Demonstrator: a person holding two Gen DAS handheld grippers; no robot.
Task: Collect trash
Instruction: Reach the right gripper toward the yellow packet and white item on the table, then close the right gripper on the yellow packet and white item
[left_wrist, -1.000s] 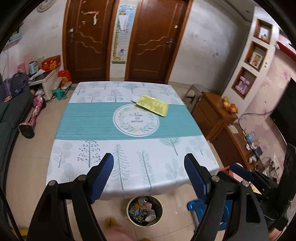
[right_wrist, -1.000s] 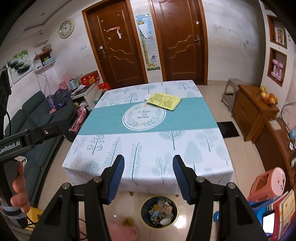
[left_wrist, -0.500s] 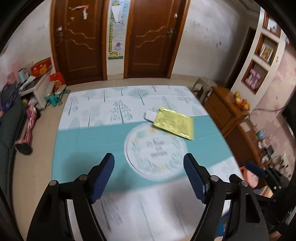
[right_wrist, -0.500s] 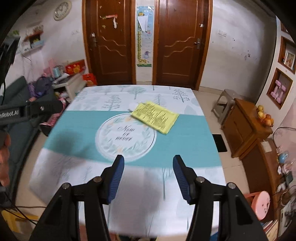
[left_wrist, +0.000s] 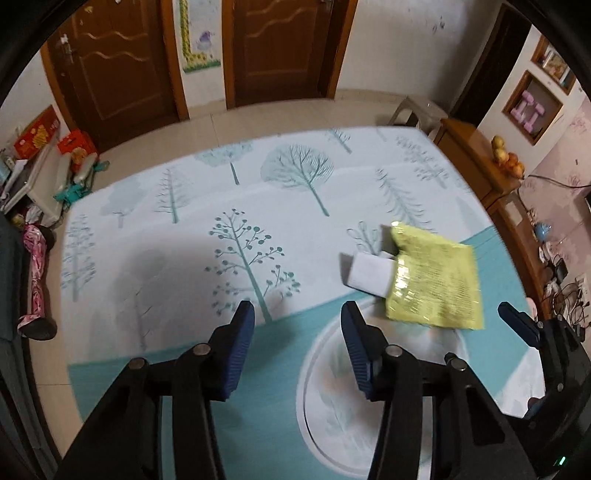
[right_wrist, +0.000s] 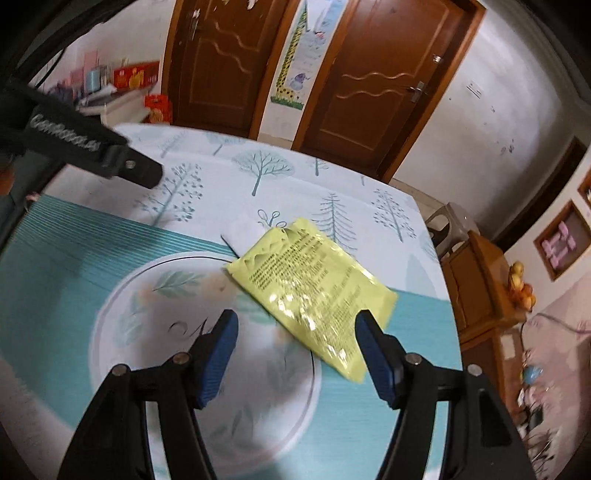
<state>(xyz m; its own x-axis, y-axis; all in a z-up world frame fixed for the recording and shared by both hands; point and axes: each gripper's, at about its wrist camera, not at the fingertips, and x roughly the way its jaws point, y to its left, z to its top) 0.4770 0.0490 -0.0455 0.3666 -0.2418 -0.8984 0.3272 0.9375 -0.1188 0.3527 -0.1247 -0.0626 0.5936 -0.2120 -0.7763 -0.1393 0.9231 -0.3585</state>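
A yellow foil packet (left_wrist: 436, 282) (right_wrist: 314, 293) lies flat on the tree-print tablecloth (left_wrist: 221, 206) (right_wrist: 55, 240), with a white piece of paper (left_wrist: 369, 275) (right_wrist: 243, 232) tucked under its far-left edge. My left gripper (left_wrist: 297, 314) hovers over the cloth to the left of the paper, its jaws closing with nothing between them. My right gripper (right_wrist: 293, 323) hangs just short of the packet's near edge, its jaws opening and empty. The right gripper also shows at the right edge of the left wrist view (left_wrist: 517, 325).
Two brown doors (right_wrist: 362, 85) stand beyond the table. A wooden cabinet (left_wrist: 476, 166) with fruit on it and a small stool (left_wrist: 413, 114) stand to the right. A low table with boxes (left_wrist: 40, 147) stands on the left floor.
Both grippers have swept forward and down from the table's near edge to its middle, close to the packet. The left jaws have narrowed and the right jaws have widened.
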